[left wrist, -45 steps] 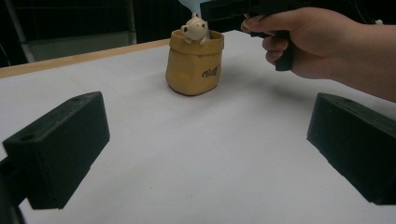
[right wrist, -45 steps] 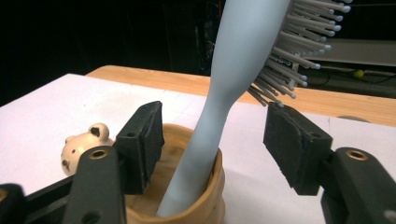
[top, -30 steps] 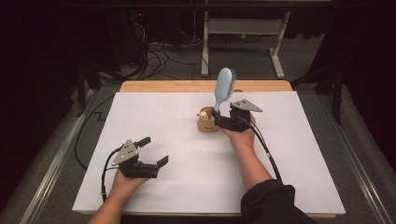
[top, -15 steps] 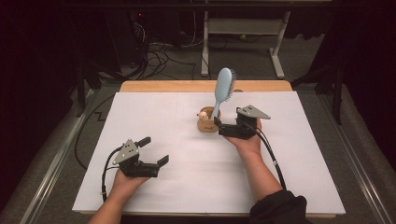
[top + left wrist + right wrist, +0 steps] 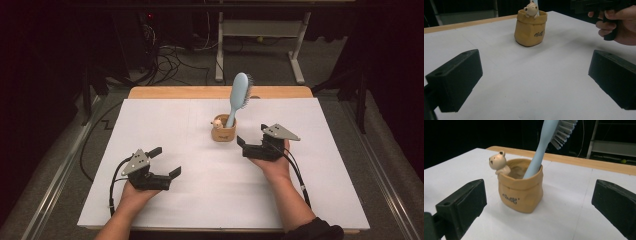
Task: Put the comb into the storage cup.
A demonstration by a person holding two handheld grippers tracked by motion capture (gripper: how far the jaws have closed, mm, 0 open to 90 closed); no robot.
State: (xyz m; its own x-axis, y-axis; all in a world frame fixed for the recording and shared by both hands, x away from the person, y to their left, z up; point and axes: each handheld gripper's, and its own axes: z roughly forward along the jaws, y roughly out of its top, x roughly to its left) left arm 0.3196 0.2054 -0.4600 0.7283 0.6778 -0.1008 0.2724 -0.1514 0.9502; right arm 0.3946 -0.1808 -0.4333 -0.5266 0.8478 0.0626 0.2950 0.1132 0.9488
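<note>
Near the far middle of the white table (image 5: pixel 150 120), a tan sack-shaped cup (image 5: pixel 520 192) is standing with a little bear on its rim and dark script on its front too small to read. A blue hairbrush (image 5: pixel 541 150) is leaning in it, handle down. My right claw (image 5: pixel 250 142), just beside the cup, has just been opening and is gaping empty. My left claw (image 5: pixel 166 161) is resting wide open, well apart.

R gripper (image 5: pixel 249 145) let go of hairbrush (image 5: pixel 238 97), jaws just opened wide, pulled back from cup (image 5: pixel 223 131).
</note>
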